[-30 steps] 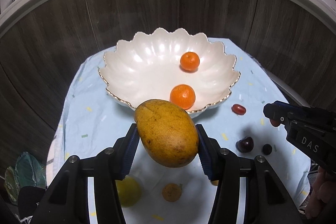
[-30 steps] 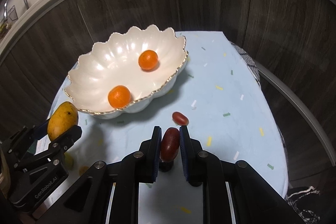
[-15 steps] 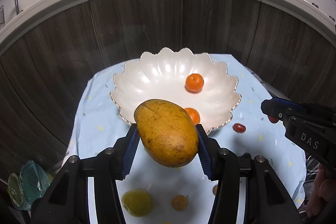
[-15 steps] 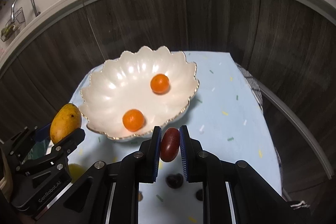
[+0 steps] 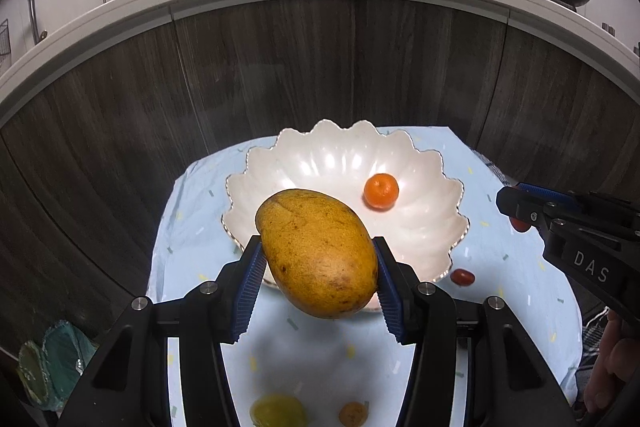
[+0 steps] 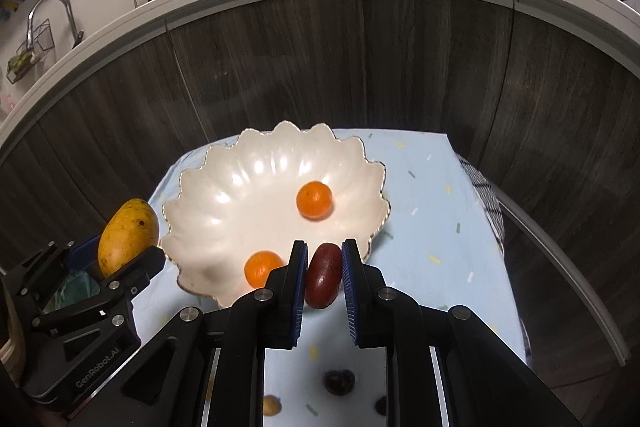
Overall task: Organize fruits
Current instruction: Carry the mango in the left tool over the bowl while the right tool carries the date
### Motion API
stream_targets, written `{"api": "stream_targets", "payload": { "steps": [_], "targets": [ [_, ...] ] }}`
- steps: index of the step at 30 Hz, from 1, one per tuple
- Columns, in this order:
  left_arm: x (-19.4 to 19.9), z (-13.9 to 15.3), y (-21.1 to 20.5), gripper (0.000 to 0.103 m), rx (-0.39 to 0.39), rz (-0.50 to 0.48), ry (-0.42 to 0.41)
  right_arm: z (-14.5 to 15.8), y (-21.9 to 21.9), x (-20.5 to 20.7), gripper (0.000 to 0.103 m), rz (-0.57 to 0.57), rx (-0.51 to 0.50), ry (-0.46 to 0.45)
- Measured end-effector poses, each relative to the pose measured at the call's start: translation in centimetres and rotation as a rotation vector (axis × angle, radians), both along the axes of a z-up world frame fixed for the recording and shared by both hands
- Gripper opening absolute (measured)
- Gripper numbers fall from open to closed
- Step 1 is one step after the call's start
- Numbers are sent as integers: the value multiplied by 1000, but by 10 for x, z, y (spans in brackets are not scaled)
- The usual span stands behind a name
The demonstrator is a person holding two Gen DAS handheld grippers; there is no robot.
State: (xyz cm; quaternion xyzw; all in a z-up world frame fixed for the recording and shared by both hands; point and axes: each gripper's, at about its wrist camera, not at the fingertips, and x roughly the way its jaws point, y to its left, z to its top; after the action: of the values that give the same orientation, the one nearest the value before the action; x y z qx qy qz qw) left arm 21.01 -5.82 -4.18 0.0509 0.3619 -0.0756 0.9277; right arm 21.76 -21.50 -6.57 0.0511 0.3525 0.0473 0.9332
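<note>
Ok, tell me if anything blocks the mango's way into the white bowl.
Nothing visible does. The left gripper holds the mango in the air just short of the bowl's near rim. Inside, two oranges sit toward the right, and the left part of the bowl is bare.

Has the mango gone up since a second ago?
Yes. The mango, held in the left gripper, has risen: the bowl on the table sits lower and smaller in the left wrist view than before.

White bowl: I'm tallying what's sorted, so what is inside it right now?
The white bowl holds two oranges, nothing else visible. The right gripper and its red fruit cover a little of its near rim.
</note>
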Motion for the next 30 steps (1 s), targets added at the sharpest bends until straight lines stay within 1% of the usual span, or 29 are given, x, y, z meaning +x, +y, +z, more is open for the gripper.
{"api": "stream_targets", "payload": {
  "steps": [15, 30],
  "targets": [
    [32, 5, 8, 52, -1, 13, -20, 6, 0, 35, 19, 0, -3, -14],
    [67, -10, 11, 52, 9, 21, 3, -7, 6, 68, 19, 4, -6, 17]
  ]
}}
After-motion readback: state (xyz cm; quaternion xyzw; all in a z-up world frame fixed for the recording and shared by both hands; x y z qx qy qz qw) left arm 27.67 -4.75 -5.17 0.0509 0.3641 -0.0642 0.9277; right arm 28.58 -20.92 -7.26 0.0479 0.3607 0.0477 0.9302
